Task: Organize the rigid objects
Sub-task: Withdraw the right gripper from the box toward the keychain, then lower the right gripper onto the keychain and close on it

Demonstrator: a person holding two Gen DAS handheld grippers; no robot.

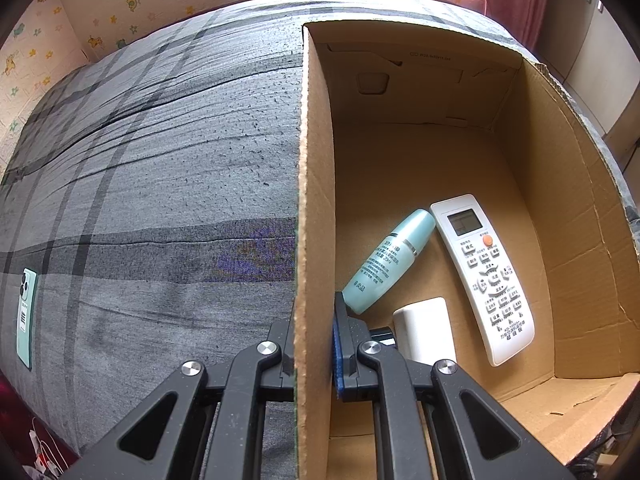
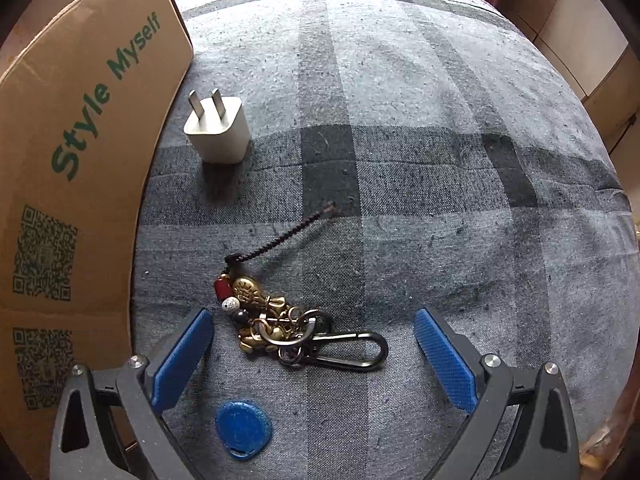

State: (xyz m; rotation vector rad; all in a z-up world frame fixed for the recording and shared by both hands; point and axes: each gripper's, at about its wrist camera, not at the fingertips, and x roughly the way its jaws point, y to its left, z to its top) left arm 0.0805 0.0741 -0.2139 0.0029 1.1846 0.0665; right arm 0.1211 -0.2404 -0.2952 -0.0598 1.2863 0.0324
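Brass keyring (image 2: pixel 280 328) on the bed (image 2: pixel 420 160), between the wide-spread right gripper (image 2: pixel 314 360). Left gripper (image 1: pixel 314 344) clamped on the box (image 1: pixel 314 200) wall. Charger (image 2: pixel 218 132) at 11 o'clock. Risk: loose charms and clip slipping out, blue tag (image 2: pixel 243 428) snagging.

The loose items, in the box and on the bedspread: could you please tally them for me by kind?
Bottle: 1
Remote control: 1
White block in the box: 1, kind unclear
Phone: 1
Charger plug: 1
Key bunch: 1
Blue tag: 1
Total: 7
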